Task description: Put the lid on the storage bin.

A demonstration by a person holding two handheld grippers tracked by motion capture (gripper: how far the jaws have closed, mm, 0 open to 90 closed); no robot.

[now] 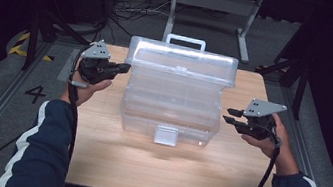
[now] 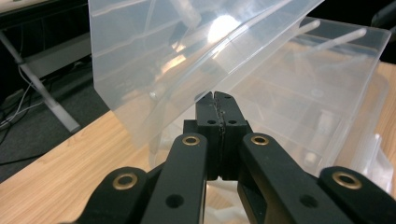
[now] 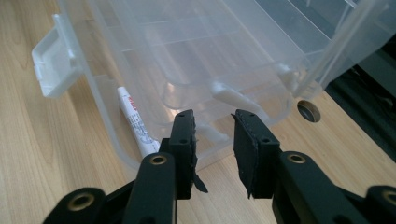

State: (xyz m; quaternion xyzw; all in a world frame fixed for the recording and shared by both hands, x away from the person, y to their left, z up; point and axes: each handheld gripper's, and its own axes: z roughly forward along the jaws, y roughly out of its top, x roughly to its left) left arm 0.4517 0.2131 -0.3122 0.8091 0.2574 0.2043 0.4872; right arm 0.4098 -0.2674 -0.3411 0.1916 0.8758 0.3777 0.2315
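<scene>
The wooden table (image 1: 109, 155) is taking up the middle of the high view, its near half lying bare, with narrower bare strips running along its left and right edges. The clear plastic box (image 1: 172, 109) is sitting at the table's centre, toward the far edge, its lid (image 1: 182, 60) tilting up and its front latch (image 1: 166, 135) hanging toward the person. A white tube (image 3: 135, 123) is lying inside the box against a side wall. The left gripper (image 1: 123, 68) is pressing at the lid's left edge, its jaws standing fully closed and touching the lid's lower rim. The right gripper (image 1: 229, 118) is hovering just beside the box's right wall, its jaws standing partly apart and gripping nothing.
</scene>
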